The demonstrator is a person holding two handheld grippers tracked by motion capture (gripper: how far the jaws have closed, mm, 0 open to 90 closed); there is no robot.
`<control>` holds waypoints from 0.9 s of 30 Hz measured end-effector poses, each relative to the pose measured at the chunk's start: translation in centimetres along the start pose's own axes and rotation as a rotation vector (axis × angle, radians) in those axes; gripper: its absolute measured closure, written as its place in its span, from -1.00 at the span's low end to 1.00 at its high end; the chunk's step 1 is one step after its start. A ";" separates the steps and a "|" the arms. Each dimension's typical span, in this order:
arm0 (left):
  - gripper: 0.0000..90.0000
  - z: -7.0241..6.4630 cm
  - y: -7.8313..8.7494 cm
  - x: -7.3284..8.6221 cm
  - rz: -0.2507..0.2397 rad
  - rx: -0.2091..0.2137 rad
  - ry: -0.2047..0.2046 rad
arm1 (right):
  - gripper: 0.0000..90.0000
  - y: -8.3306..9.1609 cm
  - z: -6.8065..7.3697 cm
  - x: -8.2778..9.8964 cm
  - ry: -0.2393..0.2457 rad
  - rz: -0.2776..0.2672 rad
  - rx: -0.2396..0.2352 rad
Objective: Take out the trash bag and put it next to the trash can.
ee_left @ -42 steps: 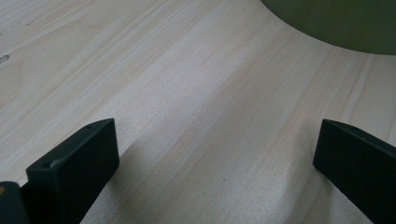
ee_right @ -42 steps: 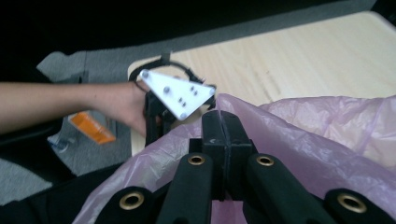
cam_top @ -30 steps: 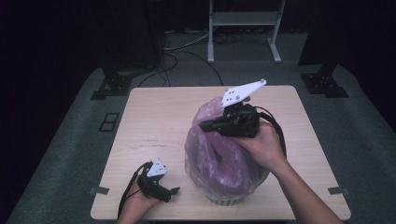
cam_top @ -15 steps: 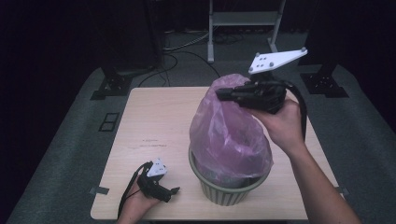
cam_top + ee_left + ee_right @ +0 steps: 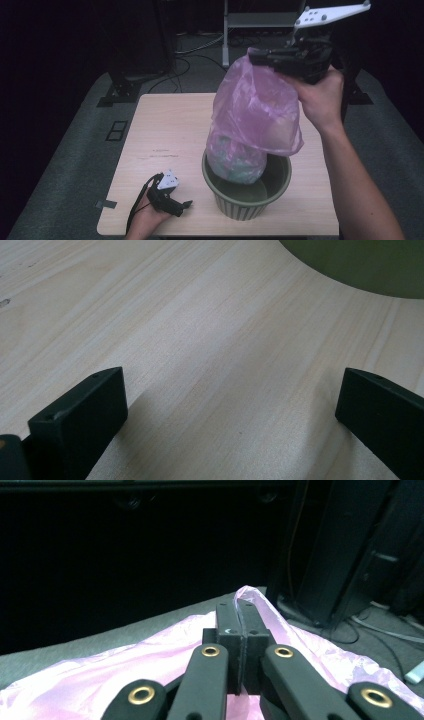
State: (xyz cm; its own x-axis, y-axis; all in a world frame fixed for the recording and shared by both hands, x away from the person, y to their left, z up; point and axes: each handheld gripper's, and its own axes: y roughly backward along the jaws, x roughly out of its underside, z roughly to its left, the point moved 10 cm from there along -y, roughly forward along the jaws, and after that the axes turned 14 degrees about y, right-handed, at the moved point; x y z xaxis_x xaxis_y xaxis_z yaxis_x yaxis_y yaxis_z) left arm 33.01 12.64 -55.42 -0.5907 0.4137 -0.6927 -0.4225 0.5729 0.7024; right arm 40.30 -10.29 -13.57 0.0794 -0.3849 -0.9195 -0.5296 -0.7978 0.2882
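A person sits at a light wooden table [image 5: 165, 130] with a gripper in each hand. The right gripper [image 5: 260, 56] is held up high, over the far side of the table, with the right hand [image 5: 320, 97] wrapped around it. Its jaws are pressed tight together on the top edge of a pink plastic bag [image 5: 252, 115]. In the right gripper view, the two black jaws meet with a thin fold of the pink plastic bag [image 5: 250, 597] pinched between them, and the rest of the bag spreads out below. The bag hangs down from the gripper. You can see through it a little, and there is something pale and lumpy inside at the bottom, but it is too blurry to tell what. The bottom of the bag is down inside the mouth of a green ribbed bin [image 5: 280, 187]. The bin stands on the near part of the table, toward the right. The left gripper [image 5: 186, 204] lies low at the near edge of the table, just left of the bin, with the left hand [image 5: 145, 220] holding it. In the left gripper view its two black jaws are spread wide apart with nothing between them but bare wood, and a bit of the green bin [image 5: 360, 265] shows in the top corner.
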 end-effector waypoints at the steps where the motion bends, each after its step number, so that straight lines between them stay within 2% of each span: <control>1: -1.00 0.0 0.0 0.0 0.000 0.000 0.000 | 1.00 0.2 -0.5 -0.5 0.001 -0.007 0.010; 9: -1.00 0.0 0.0 0.0 0.002 0.001 0.000 | 1.00 1.0 -3.9 -3.4 -0.009 -0.038 0.082; 16: -1.00 0.0 0.0 0.0 0.002 0.000 -0.001 | 1.00 0.9 -6.5 -4.7 -0.017 -0.039 0.139; 19: -1.00 0.0 0.0 0.0 0.001 0.000 -0.001 | 1.00 0.3 -7.8 -4.3 -0.025 -0.026 0.165; 22: -1.00 0.0 0.0 0.0 0.000 0.000 -0.001 | 1.00 -0.5 -9.2 -2.9 -0.037 -0.007 0.195; 27: -1.00 0.0 0.0 0.0 0.000 0.000 0.000 | 1.00 -2.3 -11.2 0.9 -0.055 0.051 0.239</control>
State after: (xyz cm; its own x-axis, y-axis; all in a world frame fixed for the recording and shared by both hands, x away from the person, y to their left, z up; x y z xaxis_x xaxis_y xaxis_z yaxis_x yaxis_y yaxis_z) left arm 33.01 12.64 -55.41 -0.5903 0.4138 -0.6931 -0.4228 0.5729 0.7022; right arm 51.08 -13.99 -12.06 0.0053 -0.3908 -0.9204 -0.7173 -0.6429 0.2688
